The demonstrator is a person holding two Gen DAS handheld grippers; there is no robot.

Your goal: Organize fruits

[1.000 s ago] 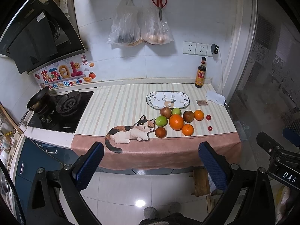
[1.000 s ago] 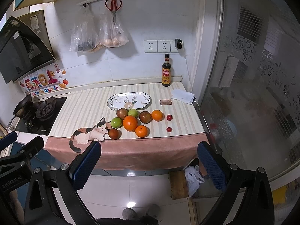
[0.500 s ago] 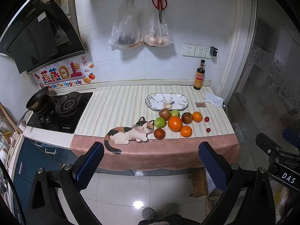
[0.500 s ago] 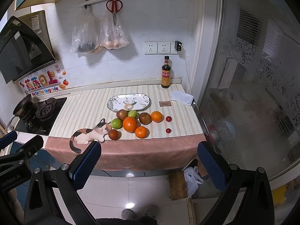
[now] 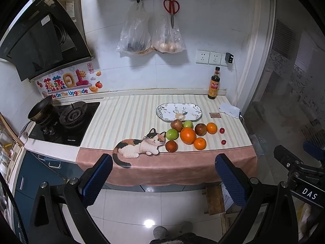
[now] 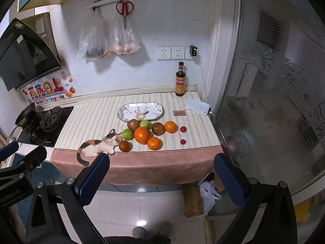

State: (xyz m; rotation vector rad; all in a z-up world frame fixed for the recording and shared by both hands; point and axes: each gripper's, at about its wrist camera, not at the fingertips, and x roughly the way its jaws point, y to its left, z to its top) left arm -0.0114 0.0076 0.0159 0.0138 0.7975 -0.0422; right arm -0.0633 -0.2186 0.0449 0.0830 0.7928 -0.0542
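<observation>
Both views have drifted a little toward the striped cloth-covered counter (image 5: 126, 118) since a second ago. The left claw (image 5: 162, 180) and right claw (image 6: 160, 177) hang wide apart, empty, fruit well ahead of them. Begin with the nearest small orange (image 6: 153, 143), lifting it to the oval patterned plate (image 6: 142, 110) beyond. Count: three oranges, two green apples, three reddish-brown fruits, two small red ones — ten.

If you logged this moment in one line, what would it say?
stage: approach | left gripper: open, empty | right gripper: open, empty | fruits: on counter | plate: empty
</observation>
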